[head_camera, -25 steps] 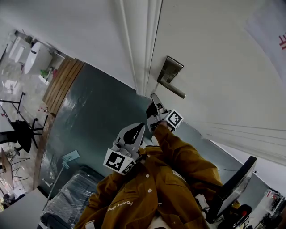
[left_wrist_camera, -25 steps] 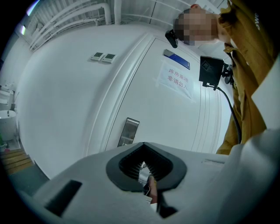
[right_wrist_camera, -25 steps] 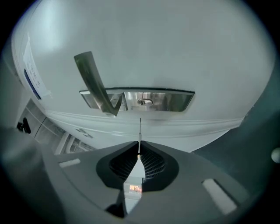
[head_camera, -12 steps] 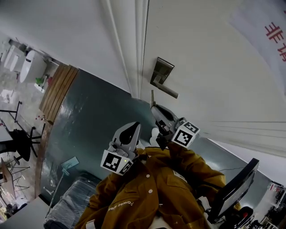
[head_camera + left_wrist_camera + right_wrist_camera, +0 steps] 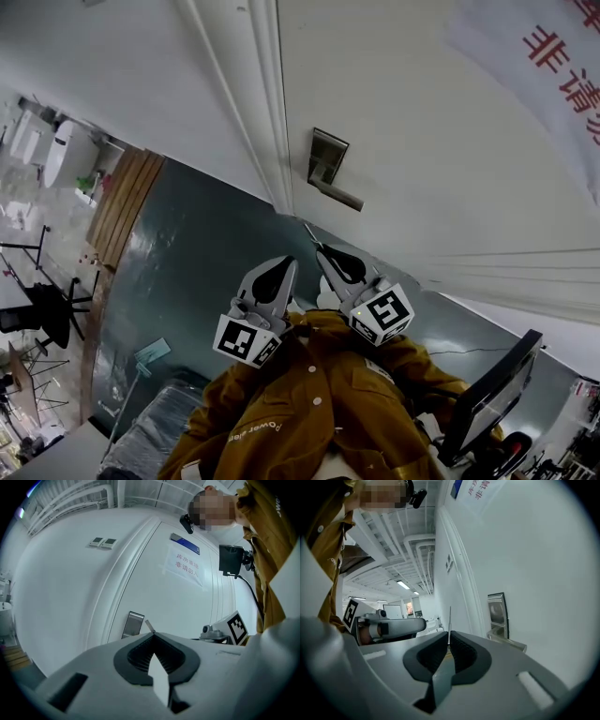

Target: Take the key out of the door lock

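The thin metal key (image 5: 310, 232) sticks out of the tip of my right gripper (image 5: 322, 250), which is shut on it. It hangs in the air a little below the lever handle (image 5: 338, 194) and the lock plate (image 5: 326, 155) on the white door (image 5: 441, 141), touching neither. In the right gripper view the key blade (image 5: 449, 619) rises between the pressed pads, with the lock plate (image 5: 498, 611) off to the right. My left gripper (image 5: 284, 264) sits close beside the right one, shut and holding nothing; its view shows the lock plate (image 5: 133, 624) ahead.
A paper sign with red characters (image 5: 562, 56) hangs on the door. The door frame (image 5: 258, 103) runs left of the lock. A dark monitor (image 5: 492, 394) is at lower right, a wrapped crate (image 5: 150, 431) at lower left. An orange sleeve (image 5: 309, 403) fills the bottom.
My right gripper has drawn back from just below the door handle toward the person, carrying the key with it. The left gripper has hardly moved.
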`<control>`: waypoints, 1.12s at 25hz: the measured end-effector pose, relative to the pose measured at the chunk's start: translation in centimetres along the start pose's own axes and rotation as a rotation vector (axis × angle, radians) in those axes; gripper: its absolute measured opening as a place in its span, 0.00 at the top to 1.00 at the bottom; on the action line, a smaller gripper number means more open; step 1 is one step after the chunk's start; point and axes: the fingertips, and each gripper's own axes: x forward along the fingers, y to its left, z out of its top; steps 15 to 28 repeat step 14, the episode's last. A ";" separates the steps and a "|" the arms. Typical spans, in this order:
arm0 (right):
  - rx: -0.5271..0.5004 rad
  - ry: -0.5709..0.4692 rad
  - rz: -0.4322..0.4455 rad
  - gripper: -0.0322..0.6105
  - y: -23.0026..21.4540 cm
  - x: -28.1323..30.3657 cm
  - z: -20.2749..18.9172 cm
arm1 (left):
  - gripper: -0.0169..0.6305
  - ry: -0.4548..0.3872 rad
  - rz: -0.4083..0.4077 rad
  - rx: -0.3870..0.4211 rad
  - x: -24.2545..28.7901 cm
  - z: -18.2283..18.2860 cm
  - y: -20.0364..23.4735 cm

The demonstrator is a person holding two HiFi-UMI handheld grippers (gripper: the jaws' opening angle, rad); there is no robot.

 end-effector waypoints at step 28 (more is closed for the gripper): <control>-0.051 -0.011 0.050 0.91 0.4 0.8 1.1 | 0.98 -0.008 0.036 0.001 0.2 0.3 0.6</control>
